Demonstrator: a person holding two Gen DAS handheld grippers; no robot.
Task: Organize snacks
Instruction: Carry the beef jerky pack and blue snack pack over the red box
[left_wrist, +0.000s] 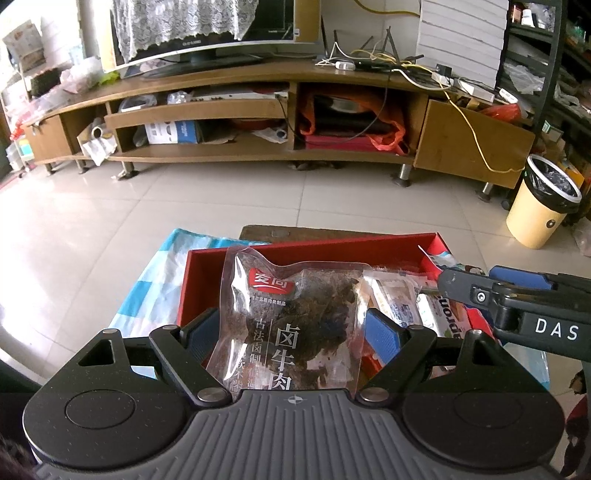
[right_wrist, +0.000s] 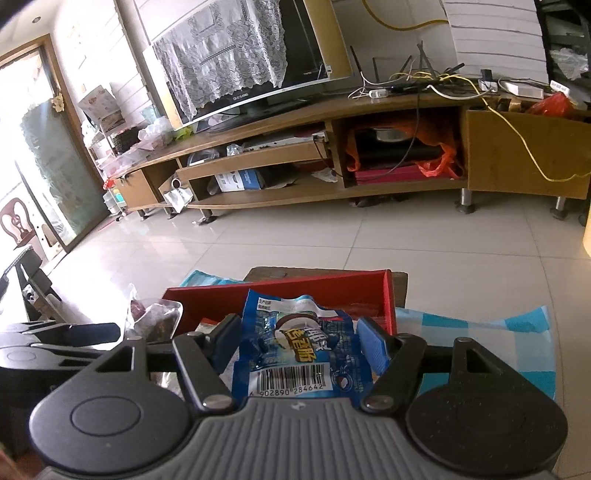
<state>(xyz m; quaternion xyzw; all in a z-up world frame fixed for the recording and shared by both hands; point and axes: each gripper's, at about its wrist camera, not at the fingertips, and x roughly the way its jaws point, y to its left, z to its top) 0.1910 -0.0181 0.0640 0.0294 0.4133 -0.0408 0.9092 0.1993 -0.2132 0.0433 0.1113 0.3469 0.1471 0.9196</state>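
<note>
My left gripper (left_wrist: 291, 325) is shut on a clear braised beef packet (left_wrist: 291, 314) with a red logo, held over the red box (left_wrist: 192, 280). Several wrapped snacks (left_wrist: 399, 299) lie in the box to its right. My right gripper (right_wrist: 295, 332) is shut on a blue snack packet (right_wrist: 299, 347) with a barcode, held over the same red box (right_wrist: 280, 291). The right gripper shows at the right edge of the left wrist view (left_wrist: 491, 288). The left gripper (right_wrist: 85, 332) and its beef packet (right_wrist: 155, 317) show at the left of the right wrist view.
The box sits on a blue checked cloth (left_wrist: 147, 280) over a small brown table (left_wrist: 295, 233). Beyond lie a tiled floor (left_wrist: 221, 199), a long wooden TV stand (left_wrist: 258, 147) and a yellow waste bin (left_wrist: 543, 203) at the right.
</note>
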